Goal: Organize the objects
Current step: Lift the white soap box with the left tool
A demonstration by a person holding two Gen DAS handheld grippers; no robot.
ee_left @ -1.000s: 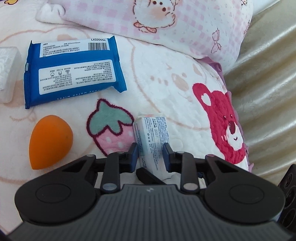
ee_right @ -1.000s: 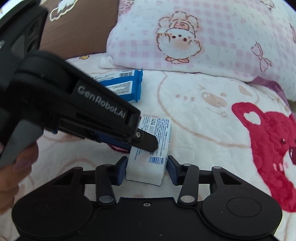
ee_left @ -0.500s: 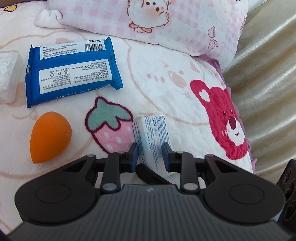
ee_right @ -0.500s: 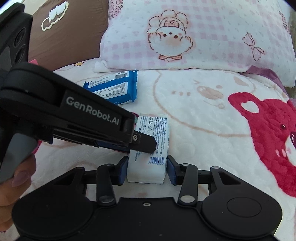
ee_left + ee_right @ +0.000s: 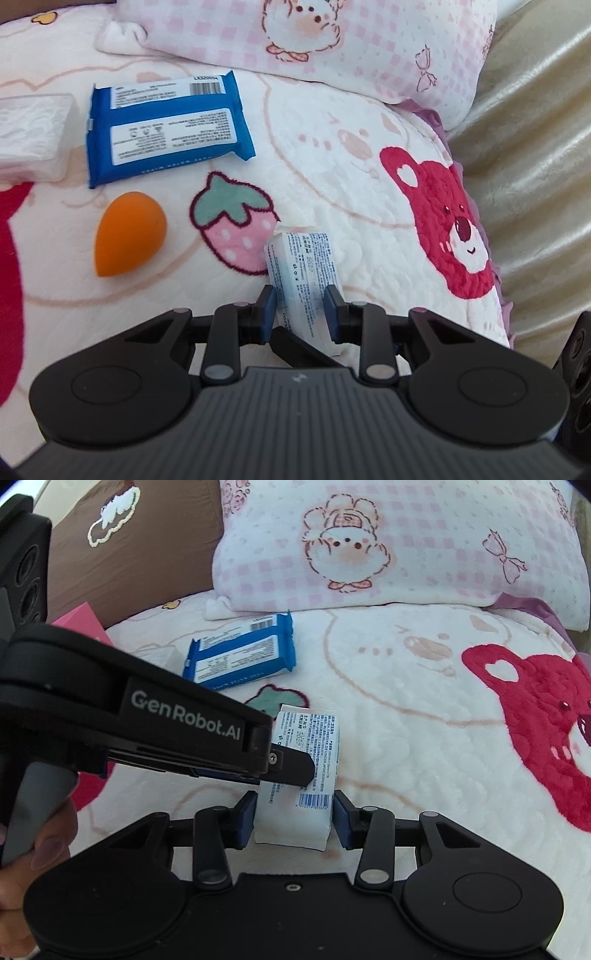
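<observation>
The tissue pack (image 5: pixel 304 273), one small white packet with printed text and a barcode, sat on the blanket (image 5: pixel 332 155) beside a strawberry print (image 5: pixel 236 221), gripped at once by both tools. The left hand-held gripper (image 5: pixel 301 308) was closed on it, its blue pads pressing the pack's two sides. The right hand-held gripper (image 5: pixel 293 814) clamped the pack's near end across its width (image 5: pixel 299 775); its jaws had just been closing, with the pack between them. Counted across the bed: one tissue pack, one blue wipes pack (image 5: pixel 168 127) lying label up, one orange sponge (image 5: pixel 129 234) shaped like an egg, and one clear box (image 5: pixel 31 136) at the left edge, only partly seen. A pink box (image 5: pixel 83 622) peeked out behind the left tool in the right wrist view. There were two pillows: one pink checked pillow (image 5: pixel 332 37) past the wipes and one brown pillow (image 5: pixel 140 542) to its left. The blanket carried one red bear print (image 5: pixel 447 225) to the right of the pack. In the right wrist view the left tool's black body (image 5: pixel 129 716) crossed in front, covering part of the pack and most of the strawberry, with a person's hand (image 5: pixel 33 853) on its handle. The wipes, sponge and clear box lay well apart from the gripped pack.
</observation>
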